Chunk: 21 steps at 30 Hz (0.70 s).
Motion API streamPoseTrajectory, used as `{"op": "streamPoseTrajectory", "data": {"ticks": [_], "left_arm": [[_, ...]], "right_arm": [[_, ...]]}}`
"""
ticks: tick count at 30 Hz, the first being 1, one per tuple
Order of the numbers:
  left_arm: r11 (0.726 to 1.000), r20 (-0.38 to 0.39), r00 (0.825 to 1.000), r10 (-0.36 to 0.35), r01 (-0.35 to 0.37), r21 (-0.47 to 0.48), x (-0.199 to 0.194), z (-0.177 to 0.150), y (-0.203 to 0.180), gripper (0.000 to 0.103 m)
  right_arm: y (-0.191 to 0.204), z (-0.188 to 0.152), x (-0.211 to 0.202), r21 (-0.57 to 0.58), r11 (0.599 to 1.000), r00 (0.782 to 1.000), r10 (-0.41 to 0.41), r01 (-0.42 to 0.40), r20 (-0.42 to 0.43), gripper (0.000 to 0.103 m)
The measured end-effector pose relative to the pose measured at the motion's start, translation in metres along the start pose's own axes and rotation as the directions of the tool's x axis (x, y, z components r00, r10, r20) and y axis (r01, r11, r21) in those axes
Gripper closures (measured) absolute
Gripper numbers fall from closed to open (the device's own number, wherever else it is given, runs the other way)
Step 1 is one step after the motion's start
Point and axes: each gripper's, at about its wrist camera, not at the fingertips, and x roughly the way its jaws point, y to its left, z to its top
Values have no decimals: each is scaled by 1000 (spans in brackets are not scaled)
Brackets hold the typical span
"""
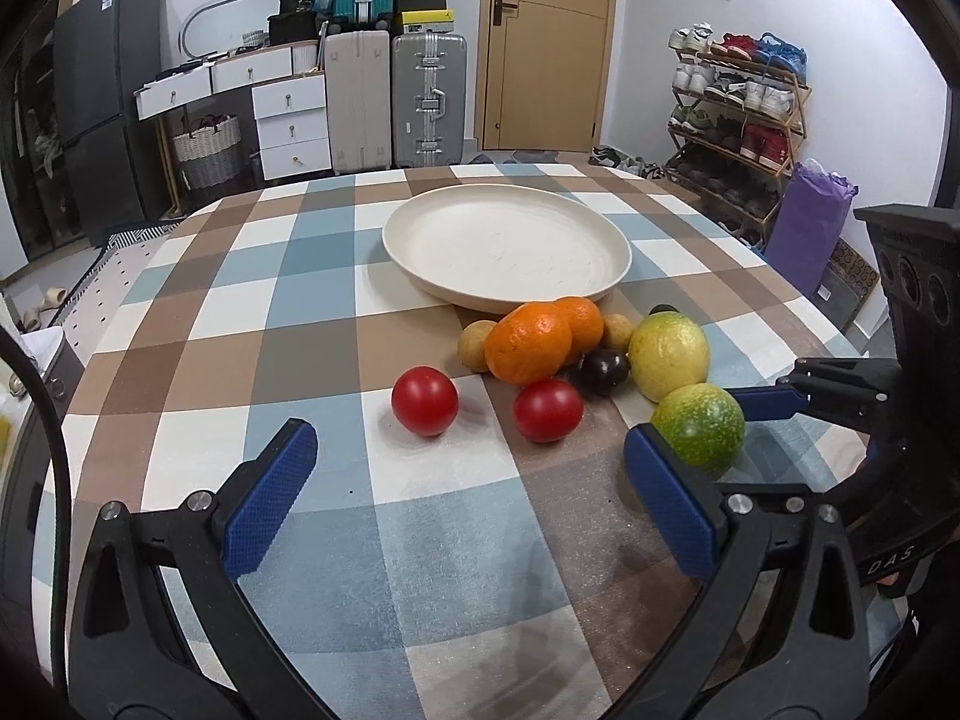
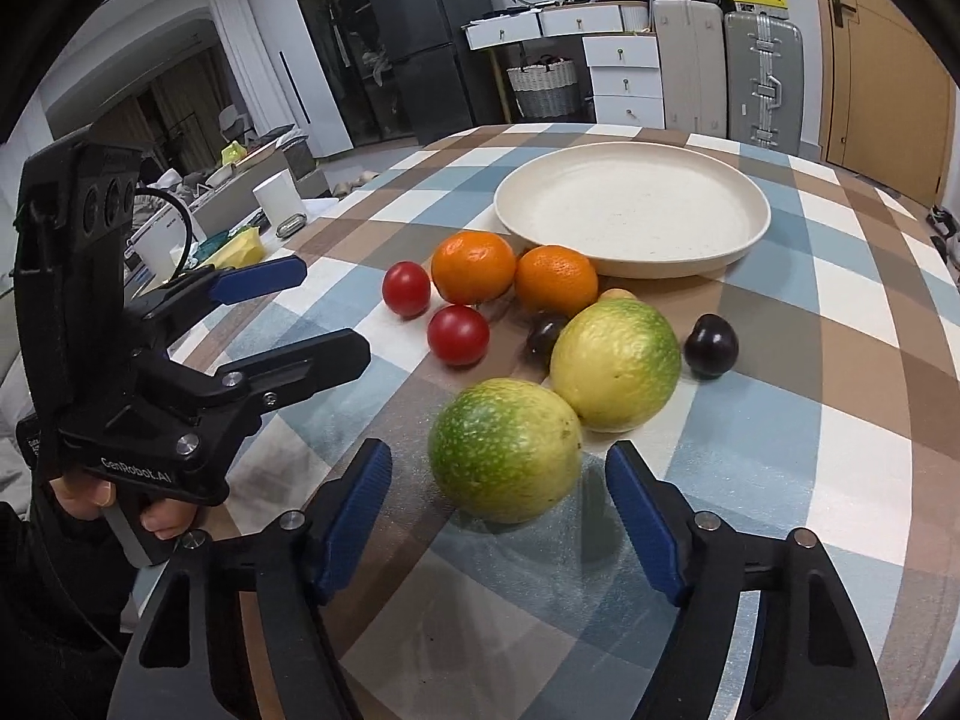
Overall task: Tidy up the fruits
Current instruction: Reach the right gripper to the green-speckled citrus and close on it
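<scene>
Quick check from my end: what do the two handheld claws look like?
Both are black plastic frames with silver bolts and textured blue finger pads. The left claw carries white "GenRobot.AI" lettering and three round ports on its upright block; a dark-sleeved hand holds it. The right claw looks alike.

1. Tablecloth (image 1: pixel 312 360): checked woven cloth, matt.
2. Plate (image 2: pixel 630 276): cream, matt, faintly speckled.
3. Tomatoes (image 1: pixel 425 401): smooth, glossy.
4. Oranges (image 1: pixel 528 343): dimpled, slight sheen.
5. Green-yellow fruit (image 2: pixel 505 450): speckled, satin skin.
6. Gripper pads (image 1: pixel 675 501): blue textured rubber on black matt plastic, metal bolts.
</scene>
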Motion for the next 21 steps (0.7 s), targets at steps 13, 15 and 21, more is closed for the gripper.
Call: {"op": "streamPoseTrajectory", "data": {"ticks": [13,15,21], "left_arm": [[995,-46,997,69,-72,-66,16,4,24,1],[995,-64,994,86,-89,-49,21,5,24,1],[993,-105,989,103,-108,-38,34,8,28,3]], "right_arm": [[-3,0,-1,16,1000,1000,8,-8,1,49],[-3,0,-5,14,1000,1000,11,-11,13,49],[-7,5,-21,15,1000,998,-1,0,62,49]]}}
